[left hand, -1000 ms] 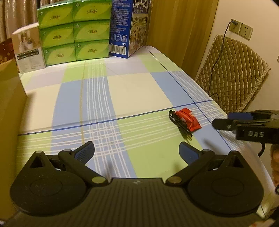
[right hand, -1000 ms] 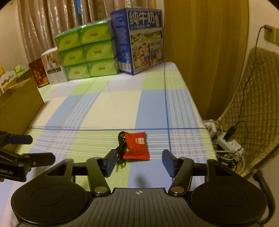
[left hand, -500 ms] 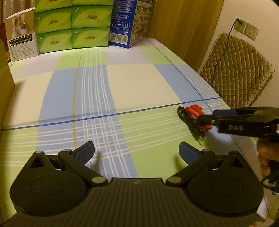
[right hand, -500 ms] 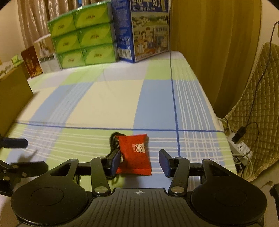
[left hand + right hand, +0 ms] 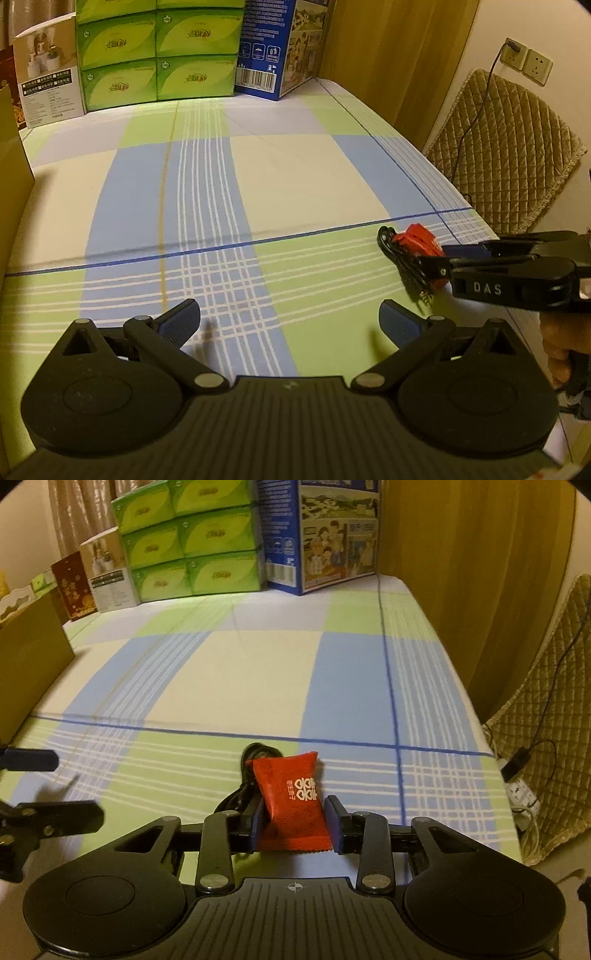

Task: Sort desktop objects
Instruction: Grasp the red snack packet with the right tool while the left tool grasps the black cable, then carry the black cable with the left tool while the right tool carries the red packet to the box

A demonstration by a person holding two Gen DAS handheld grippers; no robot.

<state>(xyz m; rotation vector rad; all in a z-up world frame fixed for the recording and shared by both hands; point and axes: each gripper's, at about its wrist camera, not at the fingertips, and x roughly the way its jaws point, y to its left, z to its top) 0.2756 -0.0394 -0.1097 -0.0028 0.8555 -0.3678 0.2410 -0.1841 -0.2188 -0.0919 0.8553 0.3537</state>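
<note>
A red snack packet lies on the checked tablecloth near its right front corner, resting against a coiled black cable. My right gripper has its blue pads pressed on both sides of the packet. In the left wrist view the same packet and cable sit between the right gripper's fingers, with a hand behind it. My left gripper hangs open over the cloth to the left, with nothing between its fingers. It also shows at the left edge of the right wrist view.
Green tissue boxes, a blue milk carton and a white box line the far edge. A cardboard box stands at the left. A quilted chair and a floor power strip are beyond the right edge.
My right gripper moved forward around the red packet and narrowed its jaws onto it. The left gripper drifted slightly forward and stayed open.
</note>
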